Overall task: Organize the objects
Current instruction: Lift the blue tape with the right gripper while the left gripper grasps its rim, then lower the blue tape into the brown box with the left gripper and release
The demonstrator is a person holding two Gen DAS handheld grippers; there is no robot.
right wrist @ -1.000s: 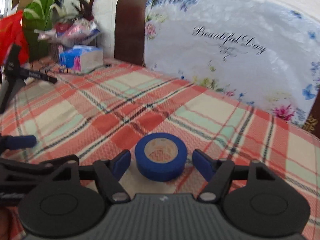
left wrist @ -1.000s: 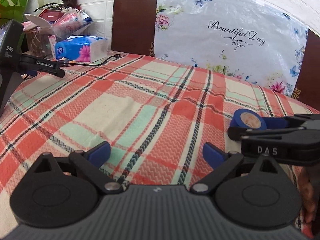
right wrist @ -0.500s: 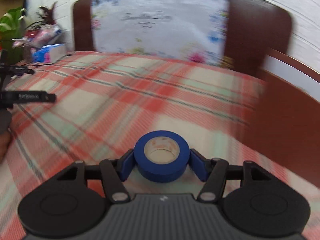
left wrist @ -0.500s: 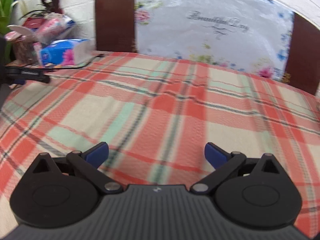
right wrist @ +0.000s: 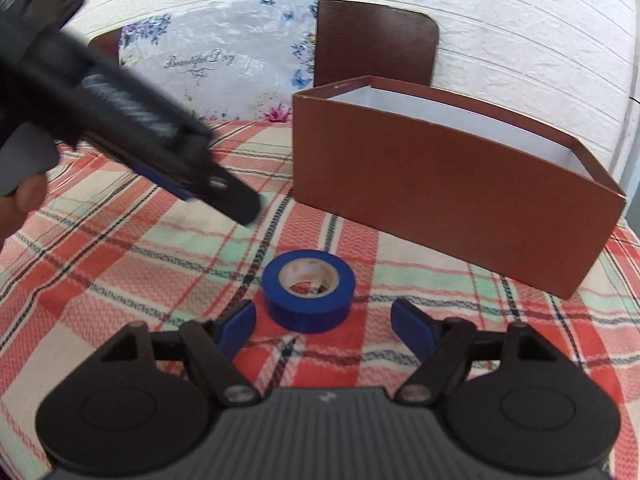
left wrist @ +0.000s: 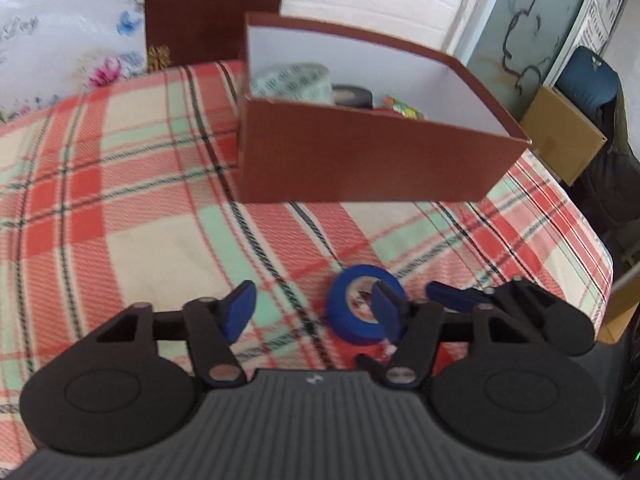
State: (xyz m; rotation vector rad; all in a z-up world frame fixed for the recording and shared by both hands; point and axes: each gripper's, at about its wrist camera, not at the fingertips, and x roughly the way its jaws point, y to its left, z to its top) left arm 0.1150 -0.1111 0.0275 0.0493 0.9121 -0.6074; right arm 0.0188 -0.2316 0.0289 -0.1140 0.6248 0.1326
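The roll of blue tape (right wrist: 308,290) lies flat on the plaid cloth of the worktop (right wrist: 120,264), hole upward, just ahead of the right hand-held gripper (right wrist: 323,322). That gripper's jaws stand wide, one blue pad on each side of the roll and neither touching it. The brown cardboard box (right wrist: 440,196) stands at about one o'clock from the tape, near but apart. Its open top shows other rolls already inside (left wrist: 292,82) in the left view, so it is likely where the tape is meant to go. Setting the roll down short of the box may be a pause to regrip, though that is only a guess.

The left hand-held gripper (left wrist: 312,312) is also wide and holds nothing. From its own camera the tape (left wrist: 362,304) sits at about one o'clock, partly behind its right pad. In the right view it hangs above the cloth at ten o'clock.

Half a second ago the right gripper's pads were clamped on the tape with the box barely in sight. Now they have let go and spread. The left camera, which then faced bare cloth and the flowered chair cover, has swung round to the box.
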